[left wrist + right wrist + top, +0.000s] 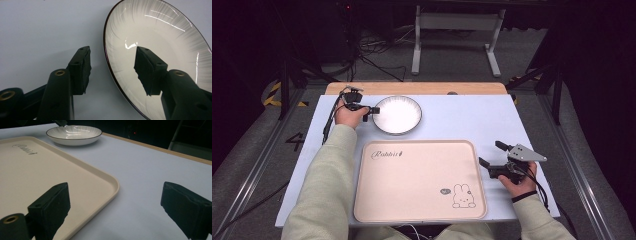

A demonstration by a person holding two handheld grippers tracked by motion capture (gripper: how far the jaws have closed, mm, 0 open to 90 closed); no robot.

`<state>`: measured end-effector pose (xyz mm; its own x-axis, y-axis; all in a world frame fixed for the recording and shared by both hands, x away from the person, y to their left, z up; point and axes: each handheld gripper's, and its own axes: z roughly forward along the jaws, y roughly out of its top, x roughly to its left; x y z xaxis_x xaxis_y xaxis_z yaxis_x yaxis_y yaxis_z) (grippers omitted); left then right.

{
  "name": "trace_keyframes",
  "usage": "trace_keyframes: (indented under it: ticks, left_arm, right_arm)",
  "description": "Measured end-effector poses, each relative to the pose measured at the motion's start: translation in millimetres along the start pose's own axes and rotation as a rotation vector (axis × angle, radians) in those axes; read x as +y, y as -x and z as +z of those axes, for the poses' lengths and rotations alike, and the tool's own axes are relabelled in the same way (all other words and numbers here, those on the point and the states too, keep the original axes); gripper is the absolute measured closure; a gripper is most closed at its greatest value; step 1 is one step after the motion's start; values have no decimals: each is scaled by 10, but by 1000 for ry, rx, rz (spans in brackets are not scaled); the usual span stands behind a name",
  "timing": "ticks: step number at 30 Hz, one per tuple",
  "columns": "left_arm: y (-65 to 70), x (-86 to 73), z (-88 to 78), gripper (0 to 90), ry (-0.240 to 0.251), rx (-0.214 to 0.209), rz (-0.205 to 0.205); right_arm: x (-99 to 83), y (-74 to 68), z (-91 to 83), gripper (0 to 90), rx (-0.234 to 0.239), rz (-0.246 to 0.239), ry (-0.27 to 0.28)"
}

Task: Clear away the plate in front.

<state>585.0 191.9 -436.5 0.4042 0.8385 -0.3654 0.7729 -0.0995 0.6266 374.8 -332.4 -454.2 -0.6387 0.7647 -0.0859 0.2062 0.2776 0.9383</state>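
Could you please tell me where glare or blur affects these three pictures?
Left gripper view: bright streaks of glare on the white ribbed bowl with dark rim. Right gripper view: the near black pads are soft, the beige rectangular tray sharper. High view: evenly lit table, dark surroundings.

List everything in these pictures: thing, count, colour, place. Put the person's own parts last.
round ribbed white plate with a dark rim: one, white, far left part of the table, beyond the tray.
rectangular beige plastic tray with a rabbit drawing: one, beige, near middle of the table, nothing on it.
pale blue table top: one, pale blue, with a wooden strip along its far edge.
white metal frame: one, white, on the floor beyond the table.
left claw: one, black, open, astride the plate's rim.
right claw: one, black, open, at the tray's right edge.
pale green sleeves: two, near edge.
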Motion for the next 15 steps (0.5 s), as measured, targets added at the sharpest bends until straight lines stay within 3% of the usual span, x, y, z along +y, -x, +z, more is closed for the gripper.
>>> trace_keyframes:
  ticks: [15]
  left_arm:
    - [19,-55,157,608,-64,-40,-22]
  right_arm:
    - [2,-5,0,90,0,-5,-2]
